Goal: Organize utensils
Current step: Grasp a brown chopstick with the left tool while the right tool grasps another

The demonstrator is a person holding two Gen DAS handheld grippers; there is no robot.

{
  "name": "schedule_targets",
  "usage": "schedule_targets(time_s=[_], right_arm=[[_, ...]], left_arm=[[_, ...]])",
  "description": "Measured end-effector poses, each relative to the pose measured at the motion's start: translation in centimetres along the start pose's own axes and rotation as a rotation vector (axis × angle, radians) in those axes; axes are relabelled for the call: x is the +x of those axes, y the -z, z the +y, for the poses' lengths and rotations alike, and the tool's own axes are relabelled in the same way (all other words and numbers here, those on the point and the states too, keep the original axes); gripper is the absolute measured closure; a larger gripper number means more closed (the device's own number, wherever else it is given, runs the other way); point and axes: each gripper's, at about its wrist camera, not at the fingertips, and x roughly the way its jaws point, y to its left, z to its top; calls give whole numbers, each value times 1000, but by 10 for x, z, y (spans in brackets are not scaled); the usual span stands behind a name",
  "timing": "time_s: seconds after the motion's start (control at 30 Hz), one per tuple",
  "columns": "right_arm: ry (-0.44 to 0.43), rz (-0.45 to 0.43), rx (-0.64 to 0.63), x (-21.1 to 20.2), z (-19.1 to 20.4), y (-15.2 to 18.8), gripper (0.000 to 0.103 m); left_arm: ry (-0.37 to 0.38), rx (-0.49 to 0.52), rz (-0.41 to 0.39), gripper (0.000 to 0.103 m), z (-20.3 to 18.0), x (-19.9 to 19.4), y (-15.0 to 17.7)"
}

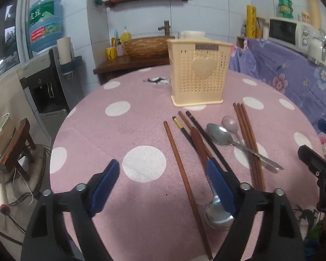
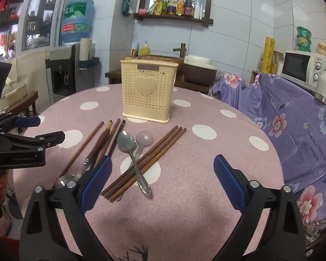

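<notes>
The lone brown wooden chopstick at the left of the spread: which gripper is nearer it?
Left. The left gripper straddles the lone brown wooden chopstick; the right gripper hovers over the three-chopstick bundle.

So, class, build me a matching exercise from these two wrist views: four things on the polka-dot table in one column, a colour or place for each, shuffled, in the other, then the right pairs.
Things:
1. utensil holder
2. small spoon
3. metal spoon
4. three brown chopsticks

Descriptions:
A. pale pink bowl
B. cream, upright, heart on its front
C. side by side, crossing under a spoon handle
D. shiny silver bowl, patterned handle

Pairs: 1-B, 2-A, 3-D, 4-C
</notes>
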Motion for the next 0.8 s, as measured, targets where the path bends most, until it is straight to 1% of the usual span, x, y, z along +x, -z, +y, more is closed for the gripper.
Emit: schedule_targets(time_s=[0.07,0.13,0.2,0.27,0.33,0.4,0.47,0.57,0.63,0.7,0.8], right_arm=[[3,40,13,15,-4,-4,19],[8,85,36,31,-11,-8,23],[-2,167,93,56,-21,-15,27],[-18,234,159,79,-29,-20,40],[-25,282,209,98,-33,-23,43],[-24,332,230,115,-33,-25,45],[-17,372,248,127,-29,-23,50],[13,397,221,135,-18,-19,53],[60,396,191,134,-11,-20,53],[59,431,181,137,-11,-19,55],[64,428,139,132,-15,-16,57]], left_arm=[[33,-23,38,33,3,10,-3],[51,-49,70,35,6,20,-6],[52,-62,97,37,14,30,-12],[42,-84,111,38,18,36,-16],[51,-101,122,38,21,40,-19],[44,-102,127,38,19,45,-24],[42,-99,127,38,18,45,-24],[42,-98,130,38,16,43,-22],[45,-99,135,38,15,44,-23],[49,-100,139,38,18,49,-24],[52,-101,147,38,16,50,-22]])
